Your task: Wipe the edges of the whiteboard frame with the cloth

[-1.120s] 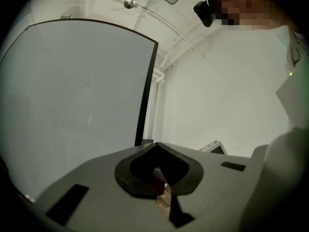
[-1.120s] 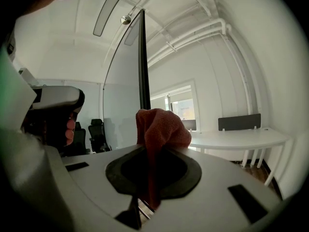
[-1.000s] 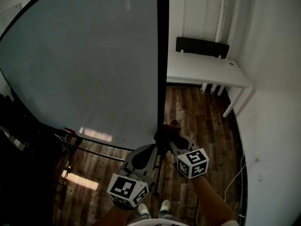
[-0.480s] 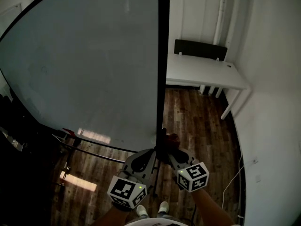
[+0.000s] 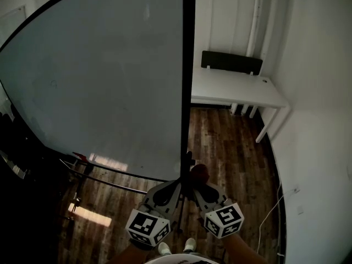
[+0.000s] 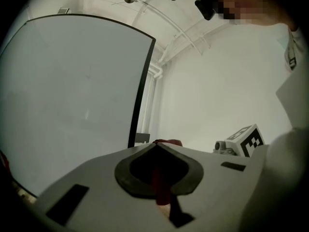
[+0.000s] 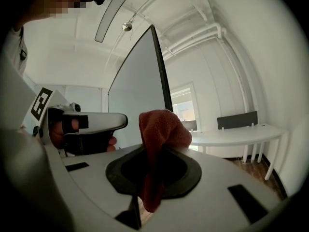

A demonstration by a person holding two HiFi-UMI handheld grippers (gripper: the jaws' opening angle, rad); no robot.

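- Right gripper (image 7: 154, 151) fingers clamped on the red cloth (image 7: 161, 124); left gripper (image 6: 157, 146) fingers together, pinching a strip of it too.
- Cloth sits against the whiteboard frame (image 5: 187, 65), right edge, near the bottom corner.
- Step: wiping down that edge. Next, probably: turn onto the bottom edge.
- Versus a second ago: both grippers lower.

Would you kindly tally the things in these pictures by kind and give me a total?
Whiteboard: 1
Cloth: 1
Table: 1
Claws: 2, the left claw and the right claw
Total: 5
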